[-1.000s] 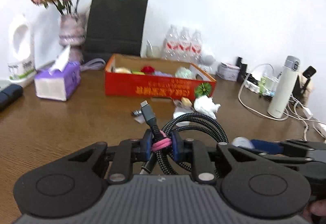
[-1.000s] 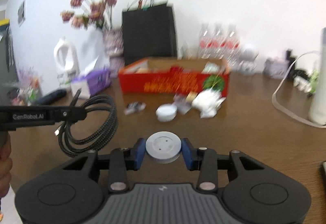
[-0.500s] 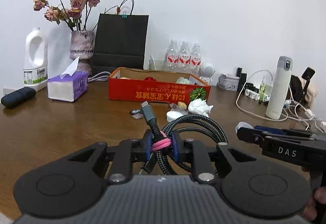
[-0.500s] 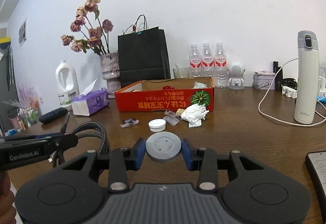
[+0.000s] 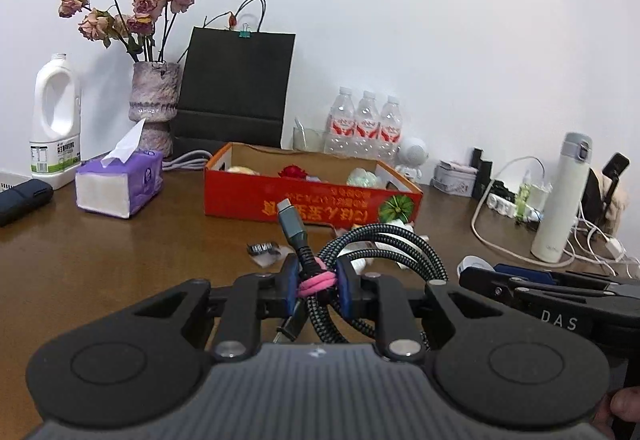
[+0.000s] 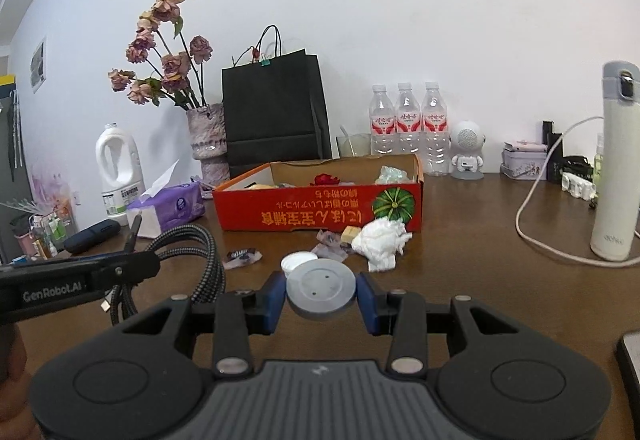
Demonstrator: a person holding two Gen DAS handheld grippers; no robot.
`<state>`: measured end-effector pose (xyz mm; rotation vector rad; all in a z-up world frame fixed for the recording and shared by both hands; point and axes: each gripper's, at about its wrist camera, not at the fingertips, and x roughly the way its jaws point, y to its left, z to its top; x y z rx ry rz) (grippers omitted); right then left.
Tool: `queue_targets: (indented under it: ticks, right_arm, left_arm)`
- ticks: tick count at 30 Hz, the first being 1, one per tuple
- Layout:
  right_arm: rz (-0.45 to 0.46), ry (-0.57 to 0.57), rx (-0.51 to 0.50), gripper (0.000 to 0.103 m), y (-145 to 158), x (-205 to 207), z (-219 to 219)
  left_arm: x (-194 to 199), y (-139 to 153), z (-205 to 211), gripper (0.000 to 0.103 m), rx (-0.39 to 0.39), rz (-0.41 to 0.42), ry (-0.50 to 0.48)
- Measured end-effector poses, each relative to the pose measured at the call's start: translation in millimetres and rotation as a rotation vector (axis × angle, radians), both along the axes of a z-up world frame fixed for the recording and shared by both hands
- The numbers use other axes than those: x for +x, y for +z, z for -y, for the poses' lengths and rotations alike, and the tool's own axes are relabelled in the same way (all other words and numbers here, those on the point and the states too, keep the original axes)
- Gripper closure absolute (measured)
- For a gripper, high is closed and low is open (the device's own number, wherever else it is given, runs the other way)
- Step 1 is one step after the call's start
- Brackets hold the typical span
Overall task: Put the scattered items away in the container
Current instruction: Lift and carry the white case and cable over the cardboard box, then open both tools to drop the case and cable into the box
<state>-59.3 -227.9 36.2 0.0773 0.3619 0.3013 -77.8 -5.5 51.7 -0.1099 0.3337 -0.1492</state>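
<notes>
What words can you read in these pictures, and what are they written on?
"GenRobot.AI" on the side of the left gripper, seen from the right wrist.
"DAS" on the side of the right gripper, seen from the left wrist.
Upside-down yellow characters on the red box: visible, but not readable for sure.
Red labels on the three water bottles: too small.
Label on the white jug: too small.
Mark low on the white flask: too blurred.
</notes>
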Motion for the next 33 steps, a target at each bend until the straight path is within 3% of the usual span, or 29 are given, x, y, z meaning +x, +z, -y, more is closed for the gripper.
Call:
queue_targets:
  ticks: [10,15,21,23,25,29,33]
  right_arm:
    - [0.009,-0.015,-0.032,0.065,22.2,55.0,-16.9]
    - [0.015,-0.035,0.015,0.065,42.7,91.2,-9.1]
    - [0.025,-0.062,0.071,0.065,74.7,161.4,-2.1]
    - [0.008,-0.047,0.082,0.065,85.3,192.9,-1.0]
    - [-0.046,-0.031,0.131,0.065,95.1,237.6,4.9]
    - [-0.271,0.025,0.218,0.065,100.0,331.0,10.7]
    - [-0.451,0.020,0.134,0.065,77.7,406.1,-6.5]
  left_arm:
    - [73.2,12.6,-17.7,0.083,-0.054,0.024,-0.010]
    - [125.3,26.4,-31.2,0.083,-0.083,0.007,-0.027]
    - [204.5,50.0,-26.1,0.083,-0.028,0.018,-0.051]
    - [239.9,58.1,-20.5,0.083,-0.033,-0.020,-0.056]
    - [288.4,64.5,-14.1,0.083,-0.031,-0.120,-0.072]
    - [369.3,51.0,7.4,0.082,0.027,-0.323,-0.126]
    - [420.0,17.3,18.6,0.082,0.073,-0.480,-0.118]
